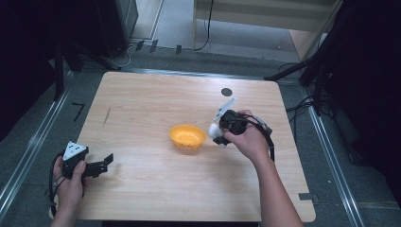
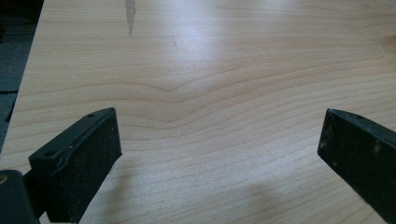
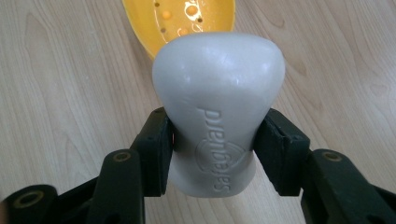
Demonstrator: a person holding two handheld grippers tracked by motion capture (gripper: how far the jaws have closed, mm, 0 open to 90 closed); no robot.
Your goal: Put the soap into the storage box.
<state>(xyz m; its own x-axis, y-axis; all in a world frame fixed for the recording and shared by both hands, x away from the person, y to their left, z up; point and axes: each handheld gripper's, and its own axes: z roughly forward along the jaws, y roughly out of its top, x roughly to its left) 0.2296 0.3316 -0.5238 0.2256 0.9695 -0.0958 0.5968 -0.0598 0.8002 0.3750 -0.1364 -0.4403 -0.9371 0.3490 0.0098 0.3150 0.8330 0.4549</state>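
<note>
- Soap [image 3: 218,126] sits between my right jaws, a white bar with raised lettering, pinched at its narrow waist by both black pads; the wider end sticks out past the fingertips.
- My right gripper [image 3: 215,144] points down toward the table [image 3: 60,93], and the bar is clear of the wood in the right gripper view.
- Just beyond the bar's far end lies the yellow bowl [image 3: 154,21], with small holes dotting its inside.
- From above, my right gripper [image 1: 221,135] hangs just to the right of the bowl [image 1: 187,136], the soap [image 1: 213,128] showing white at its tip, close to the bowl's rim but apart from it.
- My right hand [image 1: 248,139] wraps the gripper body, with the forearm coming in from the bottom edge.
- My left gripper [image 1: 101,164] rests low at the near left edge of the table [image 1: 142,99], well apart from the bowl.
- Its jaws stand spread wide with only bare wood between them; the left gripper [image 2: 219,140] pinches nothing.
- Farther off, a dark round mark [image 1: 226,92] sits on the table beyond my right hand.
</note>
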